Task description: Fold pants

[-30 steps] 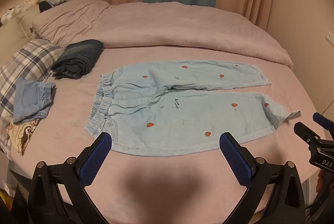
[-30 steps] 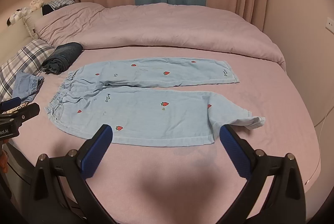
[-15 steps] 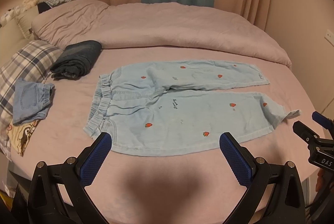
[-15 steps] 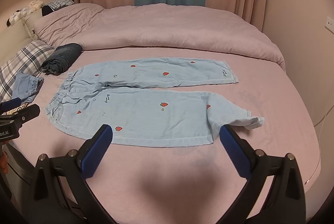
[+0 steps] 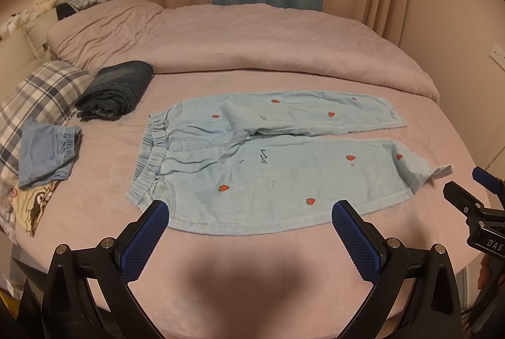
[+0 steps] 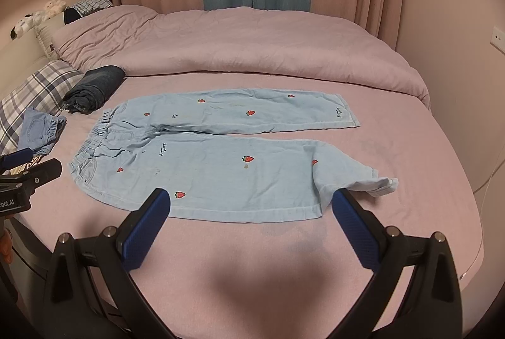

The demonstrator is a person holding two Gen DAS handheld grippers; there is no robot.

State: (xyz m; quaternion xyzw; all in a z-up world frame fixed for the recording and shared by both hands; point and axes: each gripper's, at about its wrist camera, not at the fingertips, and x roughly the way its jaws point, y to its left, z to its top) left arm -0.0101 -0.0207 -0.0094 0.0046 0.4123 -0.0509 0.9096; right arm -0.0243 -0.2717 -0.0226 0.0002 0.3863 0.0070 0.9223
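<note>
Light blue pants (image 5: 252,159) with red strawberry prints lie flat on the pink bed (image 5: 252,244), waistband to the left, legs to the right; they also show in the right wrist view (image 6: 221,162). The near leg's cuff is folded over at the right. My left gripper (image 5: 249,222) is open and empty, just before the near edge at the waist side. My right gripper (image 6: 251,209) is open and empty, before the near leg's hem side. Each gripper shows at the edge of the other's view.
Folded dark jeans (image 5: 116,89) and a small folded light denim piece (image 5: 47,152) lie at the left by a plaid pillow (image 5: 41,95). A pink duvet (image 5: 236,42) is bunched at the back. A wall stands at the right.
Both grippers have edged slightly forward toward the pants' near edge. The pants have not moved.
</note>
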